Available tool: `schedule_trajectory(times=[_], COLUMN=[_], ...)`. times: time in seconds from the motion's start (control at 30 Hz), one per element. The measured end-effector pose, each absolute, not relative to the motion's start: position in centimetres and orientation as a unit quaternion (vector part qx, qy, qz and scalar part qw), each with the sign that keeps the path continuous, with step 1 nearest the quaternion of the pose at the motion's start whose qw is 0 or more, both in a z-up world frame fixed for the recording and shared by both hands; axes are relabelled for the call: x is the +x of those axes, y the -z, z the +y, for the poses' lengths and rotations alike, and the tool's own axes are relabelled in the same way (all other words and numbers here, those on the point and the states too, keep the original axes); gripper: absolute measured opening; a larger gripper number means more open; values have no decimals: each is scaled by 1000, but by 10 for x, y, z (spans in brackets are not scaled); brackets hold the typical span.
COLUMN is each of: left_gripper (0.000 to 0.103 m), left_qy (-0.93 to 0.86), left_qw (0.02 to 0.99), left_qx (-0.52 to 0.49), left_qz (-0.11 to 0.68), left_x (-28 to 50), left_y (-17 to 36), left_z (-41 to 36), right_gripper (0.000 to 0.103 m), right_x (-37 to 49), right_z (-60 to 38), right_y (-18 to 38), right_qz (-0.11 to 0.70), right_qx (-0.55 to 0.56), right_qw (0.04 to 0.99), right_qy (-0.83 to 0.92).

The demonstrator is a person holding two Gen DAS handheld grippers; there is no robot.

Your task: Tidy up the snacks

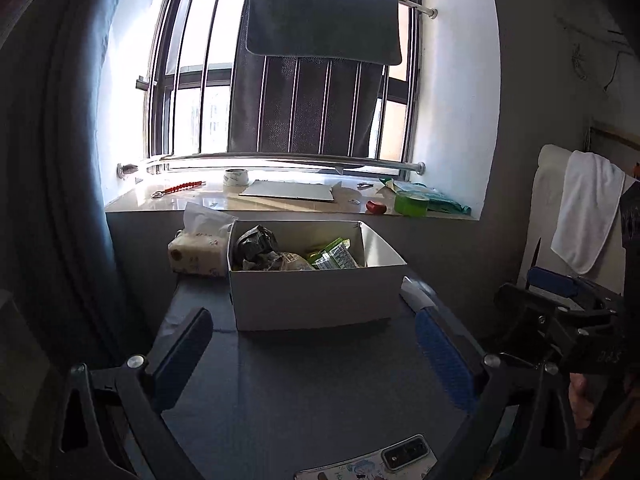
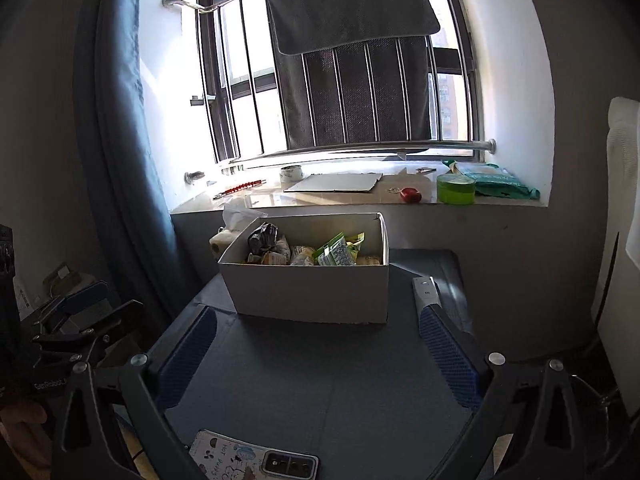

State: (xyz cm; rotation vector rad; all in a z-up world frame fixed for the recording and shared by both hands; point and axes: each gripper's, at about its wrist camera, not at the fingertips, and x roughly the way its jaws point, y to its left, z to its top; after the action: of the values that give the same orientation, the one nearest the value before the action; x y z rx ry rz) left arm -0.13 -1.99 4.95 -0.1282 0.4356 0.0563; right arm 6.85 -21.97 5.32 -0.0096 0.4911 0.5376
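Left wrist view looks across a grey counter [image 1: 320,392] at a white cardboard box [image 1: 316,296] standing near its far end, below a window sill. Snack packets [image 1: 296,256] fill the box: a dark crumpled wrapper on the left, pale ones in the middle, a green packet [image 1: 334,254] leaning toward the right. The left gripper [image 1: 316,344] hovers short of the box with its jaws wide apart and nothing between them. A tissue pack [image 1: 196,254] sits just beside the box on its left, and a white remote [image 1: 414,294] lies near the box's right corner. A phone [image 1: 372,462] lies face down at the near edge. In the right wrist view the right gripper [image 2: 318,344] also has its jaws spread wide and empty, well apart from the box [image 2: 312,292].
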Motion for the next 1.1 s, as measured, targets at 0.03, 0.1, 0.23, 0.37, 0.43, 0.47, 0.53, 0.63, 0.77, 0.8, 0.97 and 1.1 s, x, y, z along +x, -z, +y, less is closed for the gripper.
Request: schedule_trajectory(times=[0.03, 0.1, 0.23, 0.37, 0.43, 0.47, 0.53, 0.63, 0.77, 0.8, 0.97, 1.1], left_gripper=[103, 103, 103, 103, 103, 103, 103, 103, 103, 103, 103, 103], left_qy=[-26, -26, -24, -24, -26, -27, -25, -26, -25, -25, -25, -25], left_qw=[974, 974, 974, 974, 974, 974, 975, 974, 974, 974, 974, 974], left_qx=[-65, -63, -60, -60, -57, -57, -56, -56, -55, -56, -53, -54], left_qz=[216, 217, 216, 217, 217, 217, 215, 216, 216, 216, 218, 220], left_x=[-1, -1, -2, -3, -2, -3, -3, -2, -1, -1, 0, 1], left_y=[-50, -50, -51, -51, -52, -52, -53, -53, -53, -52, -51, -51], left_z=[-21, -22, -25, -24, -24, -24, -25, -25, -26, -26, -26, -26], right_gripper=[103, 103, 103, 103, 103, 103, 103, 103, 103, 103, 103, 103], right_x=[68, 67, 64, 61, 59, 59, 60, 60, 58, 58, 59, 61], right_z=[-218, -216, -214, -213, -213, -213, -213, -213, -214, -214, -213, -212], right_y=[-52, -52, -52, -50, -49, -49, -49, -50, -51, -51, -49, -48], right_qz=[238, 237, 236, 239, 239, 240, 241, 242, 240, 240, 244, 245], right_qx=[-9, -14, -17, -19, -20, -21, -20, -19, -16, -16, -18, -19], right_qw=[934, 936, 935, 934, 934, 934, 934, 934, 934, 934, 932, 931], right_qy=[-266, -262, -264, -265, -264, -264, -264, -263, -265, -265, -266, -268])
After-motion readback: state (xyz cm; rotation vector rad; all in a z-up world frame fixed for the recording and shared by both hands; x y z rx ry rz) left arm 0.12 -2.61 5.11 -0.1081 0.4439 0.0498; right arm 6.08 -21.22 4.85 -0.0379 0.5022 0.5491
